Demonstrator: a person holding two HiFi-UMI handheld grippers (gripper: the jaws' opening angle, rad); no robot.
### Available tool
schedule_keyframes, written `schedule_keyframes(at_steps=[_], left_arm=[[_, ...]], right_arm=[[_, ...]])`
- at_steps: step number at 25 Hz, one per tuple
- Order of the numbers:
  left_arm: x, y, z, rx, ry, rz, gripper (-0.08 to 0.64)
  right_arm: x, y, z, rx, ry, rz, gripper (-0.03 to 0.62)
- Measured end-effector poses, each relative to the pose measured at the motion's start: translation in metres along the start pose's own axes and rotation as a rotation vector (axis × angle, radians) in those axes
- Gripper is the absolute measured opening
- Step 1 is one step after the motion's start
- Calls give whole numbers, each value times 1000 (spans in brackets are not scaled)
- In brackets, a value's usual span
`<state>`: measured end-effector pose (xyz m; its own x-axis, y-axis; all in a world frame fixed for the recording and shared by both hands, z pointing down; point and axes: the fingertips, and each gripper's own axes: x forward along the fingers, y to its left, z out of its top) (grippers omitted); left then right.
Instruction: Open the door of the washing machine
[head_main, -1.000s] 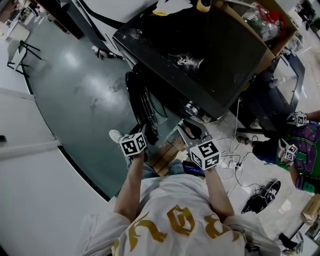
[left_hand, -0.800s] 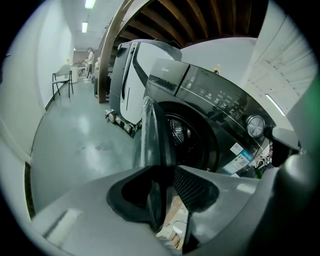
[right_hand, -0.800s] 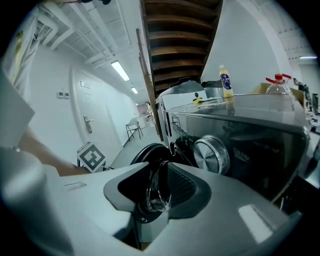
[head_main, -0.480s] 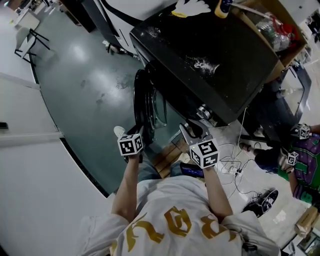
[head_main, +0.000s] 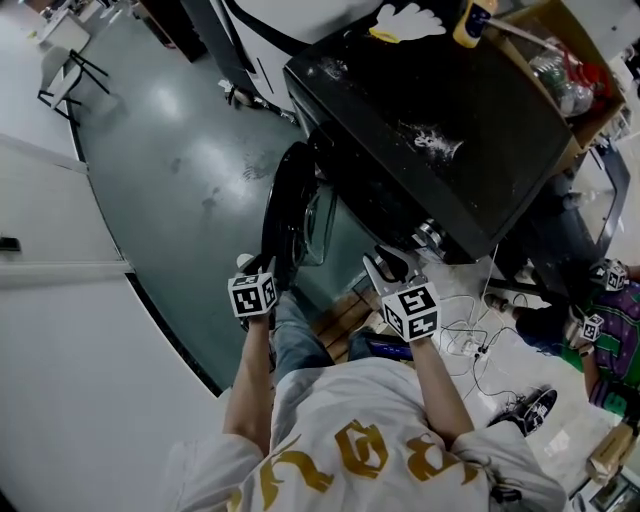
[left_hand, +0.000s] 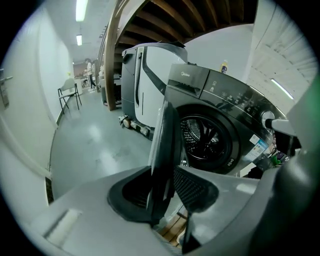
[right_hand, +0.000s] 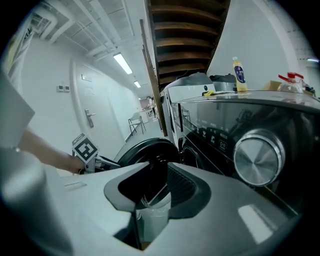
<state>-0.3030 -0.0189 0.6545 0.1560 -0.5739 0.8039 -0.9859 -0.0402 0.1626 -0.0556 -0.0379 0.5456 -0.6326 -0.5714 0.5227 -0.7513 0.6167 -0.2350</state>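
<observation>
The black front-loading washing machine (head_main: 430, 110) stands ahead of me, its round door (head_main: 285, 215) swung out to the left. In the left gripper view the door's edge (left_hand: 164, 135) runs upright between the jaws, and the drum opening (left_hand: 207, 137) shows behind it. My left gripper (left_hand: 162, 185) is shut on that door edge; its marker cube (head_main: 252, 295) sits just below the door. My right gripper (head_main: 390, 265) hangs open before the machine's front, below the silver dial (right_hand: 257, 157), with nothing held. The door (right_hand: 147, 150) shows beyond its jaws.
A bottle (head_main: 475, 20) and a white object (head_main: 405, 20) sit on the machine's top, a cardboard box (head_main: 570, 70) beside it. Cables (head_main: 470, 335) and a wooden pallet (head_main: 345, 320) lie at my feet. Another person (head_main: 610, 330) with grippers is at right. A chair (head_main: 65, 75) stands far left.
The door has swung wider away from the machine's front, with my left gripper holding its edge and drawing back to the left. My right gripper has hardly moved.
</observation>
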Motion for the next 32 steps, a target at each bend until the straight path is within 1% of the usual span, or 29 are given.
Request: schedule_keyframes(at_steps=[5,8,17,28,32], left_arm=[[-4,27,4,14,-14,32,138],[-5,43,9,6,-31,53,141],[-7,74,16,-15,-45,108,147],[-9,83,16,-15,-48,110,149],[-9,82,15,-12,-45,110,149]], right_arm=[[12,2,1,-13,11,-1,109],[19,-3,5,-13,9,-21,109],[22,-1,5,6,2,-36,98],[12,1,6,14,-12,-100,59],[9,-4,6,26,-21,-120,19]])
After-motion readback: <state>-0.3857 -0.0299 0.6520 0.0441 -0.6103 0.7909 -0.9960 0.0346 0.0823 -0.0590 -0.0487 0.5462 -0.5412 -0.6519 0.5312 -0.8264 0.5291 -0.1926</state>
